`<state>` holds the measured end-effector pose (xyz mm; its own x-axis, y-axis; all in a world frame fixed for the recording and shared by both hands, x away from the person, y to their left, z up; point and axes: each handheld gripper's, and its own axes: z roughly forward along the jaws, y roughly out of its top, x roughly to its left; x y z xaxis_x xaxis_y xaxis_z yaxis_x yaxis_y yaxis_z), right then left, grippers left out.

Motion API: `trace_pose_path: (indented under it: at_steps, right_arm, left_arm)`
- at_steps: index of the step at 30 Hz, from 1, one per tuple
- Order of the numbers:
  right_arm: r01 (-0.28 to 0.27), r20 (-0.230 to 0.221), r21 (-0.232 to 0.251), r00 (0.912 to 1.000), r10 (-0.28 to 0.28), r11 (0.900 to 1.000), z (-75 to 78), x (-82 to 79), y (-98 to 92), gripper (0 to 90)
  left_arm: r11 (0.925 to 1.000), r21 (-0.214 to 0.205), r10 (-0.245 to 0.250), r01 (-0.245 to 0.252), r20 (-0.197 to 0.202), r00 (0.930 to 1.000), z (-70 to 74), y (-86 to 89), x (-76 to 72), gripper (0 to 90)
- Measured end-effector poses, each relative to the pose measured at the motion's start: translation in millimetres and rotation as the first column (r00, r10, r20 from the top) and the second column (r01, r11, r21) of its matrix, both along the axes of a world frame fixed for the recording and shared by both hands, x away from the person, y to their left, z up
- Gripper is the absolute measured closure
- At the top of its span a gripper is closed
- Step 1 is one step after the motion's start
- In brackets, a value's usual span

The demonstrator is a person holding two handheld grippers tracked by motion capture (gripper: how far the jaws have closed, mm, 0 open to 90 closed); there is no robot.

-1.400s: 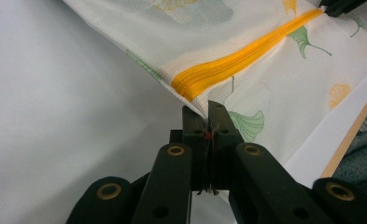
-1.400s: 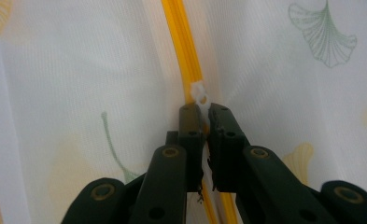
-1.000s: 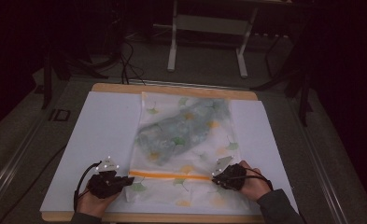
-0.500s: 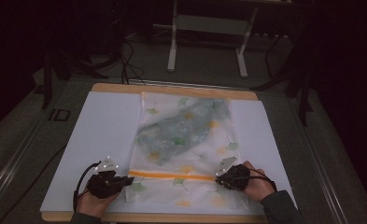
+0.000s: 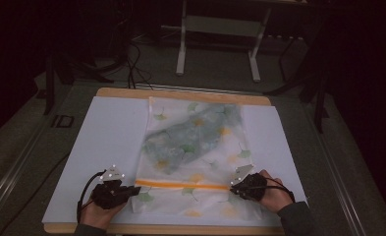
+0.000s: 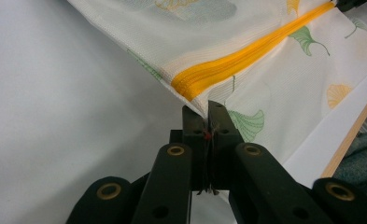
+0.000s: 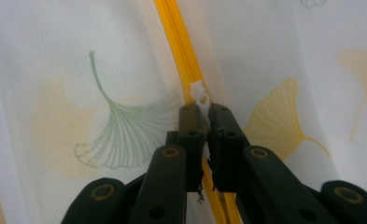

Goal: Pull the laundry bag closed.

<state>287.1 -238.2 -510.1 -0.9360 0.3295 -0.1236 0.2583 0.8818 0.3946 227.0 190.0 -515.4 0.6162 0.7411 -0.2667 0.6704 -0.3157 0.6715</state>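
Note:
A white mesh bag (image 5: 195,142) printed with green and yellow ginkgo leaves lies flat on a white sheet (image 5: 107,142). An orange zipper (image 5: 180,185) crosses the bag near its front end. My left gripper (image 5: 134,191) is shut on the bag's left edge, right at the zipper's end (image 6: 190,86), with the cloth pinched between its jaws. My right gripper (image 5: 234,189) sits at the zipper's right end. It is shut on the small white zipper pull (image 7: 200,95), which sticks out above its jaws on the orange zipper (image 7: 174,32).
The sheet covers a wooden board (image 5: 180,93) whose edge shows at the back and front. Behind the table stands a metal frame (image 5: 220,44) with cables (image 5: 136,59) on the dark floor. Bare sheet lies to the left and right of the bag.
The right gripper has edged slightly to the right at the zipper's end. The left gripper has stayed where it was.

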Motion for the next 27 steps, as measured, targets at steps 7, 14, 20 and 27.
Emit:
trace_pose_path:
  at_steps: [7,14,20,27]
  right_arm:
    - [0.01,-0.003,0.002,0.9999,-0.01,0.9999,0.8,-0.9,-4.6,84.7]
    - [0.011,-0.004,-0.003,0.9999,-0.011,0.9999,2.0,-0.6,-7.1,84.7]
    - [0.023,-0.004,-0.003,0.9997,-0.023,0.9997,2.0,-1.0,-12.0,84.7]
    - [0.027,-0.009,-0.001,0.9996,-0.027,0.9996,2.5,-1.4,-18.8,84.7]
  left_arm:
    - [1.0,0.0,0.0,0.0,-0.001,1.0,-0.2,0.0,0.1,88.1]
    - [1.0,0.002,0.0,0.0,0.0,1.0,-0.3,0.3,0.2,88.1]
    - [1.0,0.001,0.001,-0.001,0.002,1.0,-0.3,0.8,0.2,88.1]
    - [1.0,0.005,0.001,-0.001,0.002,1.0,-0.2,0.8,0.2,88.1]
